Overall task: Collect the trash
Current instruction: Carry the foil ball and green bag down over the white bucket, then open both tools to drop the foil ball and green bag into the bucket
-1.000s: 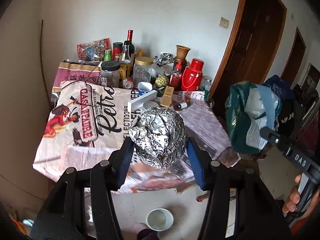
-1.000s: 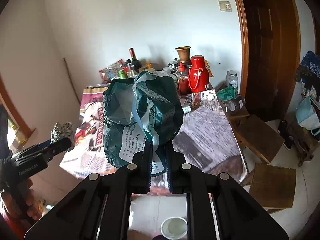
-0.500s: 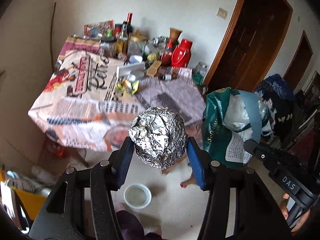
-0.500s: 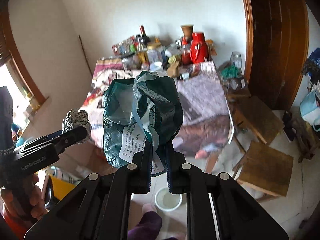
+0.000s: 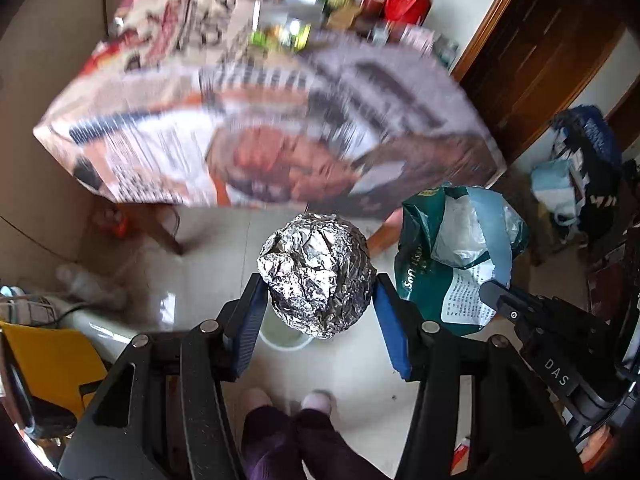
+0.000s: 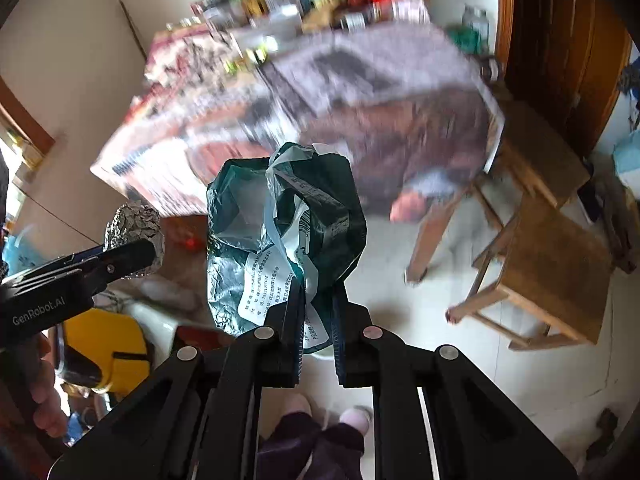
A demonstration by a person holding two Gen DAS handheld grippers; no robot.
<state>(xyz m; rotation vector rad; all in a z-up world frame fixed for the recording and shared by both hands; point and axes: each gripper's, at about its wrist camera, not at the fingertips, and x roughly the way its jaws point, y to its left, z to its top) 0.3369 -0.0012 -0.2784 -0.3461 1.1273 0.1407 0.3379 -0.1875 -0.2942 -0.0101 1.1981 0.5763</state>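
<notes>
Floor below counter (image 5: 280, 120): left gripper (image 5: 316, 316) jaws pinch foil ball (image 5: 316, 276), right gripper (image 6: 316, 320) jaws clamp green bag (image 6: 280, 220). Carry step; next, drop into white bin (image 5: 284, 340), probably.

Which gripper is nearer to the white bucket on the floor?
Left. The left gripper, holding the foil ball, sits right over the white bucket in its own view. The right gripper, clamping the green bag, is off to the side.
</notes>
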